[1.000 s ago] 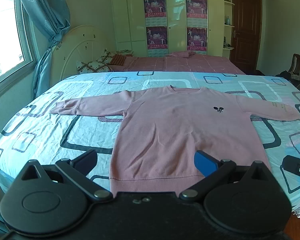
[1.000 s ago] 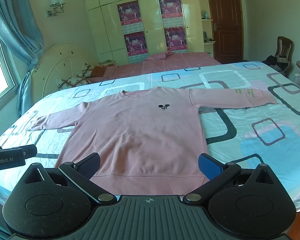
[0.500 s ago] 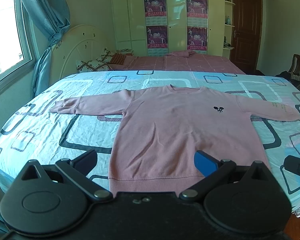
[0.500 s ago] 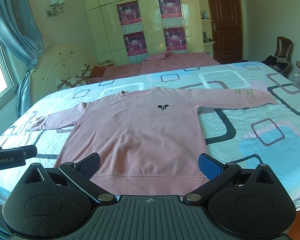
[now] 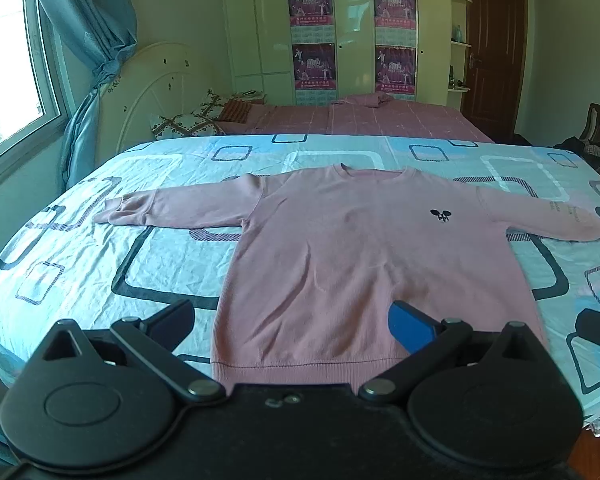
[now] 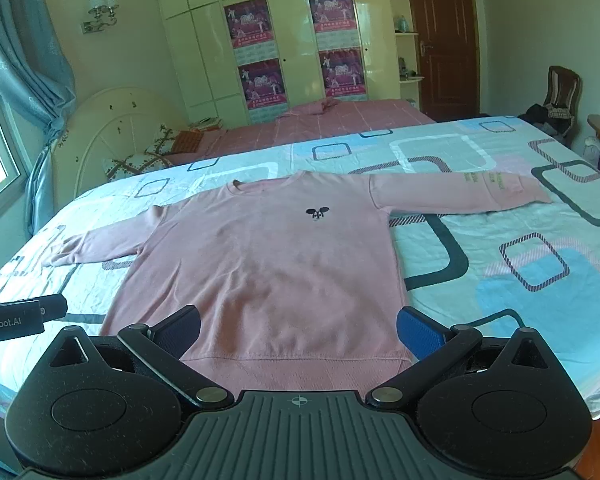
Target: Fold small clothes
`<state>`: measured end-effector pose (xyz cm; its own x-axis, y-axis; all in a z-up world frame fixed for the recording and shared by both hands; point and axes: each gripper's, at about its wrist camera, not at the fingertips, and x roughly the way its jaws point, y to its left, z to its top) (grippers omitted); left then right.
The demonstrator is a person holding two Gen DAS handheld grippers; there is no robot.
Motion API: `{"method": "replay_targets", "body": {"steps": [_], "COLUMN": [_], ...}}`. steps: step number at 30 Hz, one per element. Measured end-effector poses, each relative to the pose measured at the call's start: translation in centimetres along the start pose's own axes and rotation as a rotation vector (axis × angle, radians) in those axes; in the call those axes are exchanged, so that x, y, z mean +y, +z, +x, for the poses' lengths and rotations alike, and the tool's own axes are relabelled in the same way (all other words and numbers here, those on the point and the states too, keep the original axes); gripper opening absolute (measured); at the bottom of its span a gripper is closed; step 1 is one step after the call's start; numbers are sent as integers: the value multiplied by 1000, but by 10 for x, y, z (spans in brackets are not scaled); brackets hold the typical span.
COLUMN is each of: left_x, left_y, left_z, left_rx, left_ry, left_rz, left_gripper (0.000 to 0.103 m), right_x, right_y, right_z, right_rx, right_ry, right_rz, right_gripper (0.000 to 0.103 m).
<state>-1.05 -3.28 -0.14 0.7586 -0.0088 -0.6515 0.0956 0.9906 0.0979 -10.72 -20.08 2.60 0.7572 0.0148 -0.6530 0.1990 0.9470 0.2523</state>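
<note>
Almost nothing has changed over the last second: both views drift only slightly and the pink sweatshirt (image 5: 364,256) lies just as it did, so folding has not begun and this looks like the pause before the first reach. The garment is spread flat, front up, on the patterned bed (image 5: 80,264), hem nearest, collar far, sleeves stretched out left and right.

The left claw (image 5: 292,322) hangs released over the near-left part of the hem, grasping nothing; the right claw (image 6: 298,330) is likewise spread wide above the hem.

The left sleeve cuff (image 5: 114,212) and the right sleeve cuff (image 6: 532,192) both lie well inside the bed's edges, with bare sheet all around. The hem seems close to the near edge, though the claw bodies hide that strip.
</note>
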Motion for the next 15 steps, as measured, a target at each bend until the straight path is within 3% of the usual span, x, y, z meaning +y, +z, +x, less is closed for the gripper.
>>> {"method": "replay_targets", "body": {"steps": [15], "left_x": [-2], "left_y": [20], "left_z": [48], "left_rx": [43], "left_ry": [-4], "left_rz": [13], "left_gripper": [102], "right_x": [-10], "right_y": [18], "right_z": [42], "right_rx": [23], "right_ry": [-31], "right_rz": [44], "right_gripper": [103]}}
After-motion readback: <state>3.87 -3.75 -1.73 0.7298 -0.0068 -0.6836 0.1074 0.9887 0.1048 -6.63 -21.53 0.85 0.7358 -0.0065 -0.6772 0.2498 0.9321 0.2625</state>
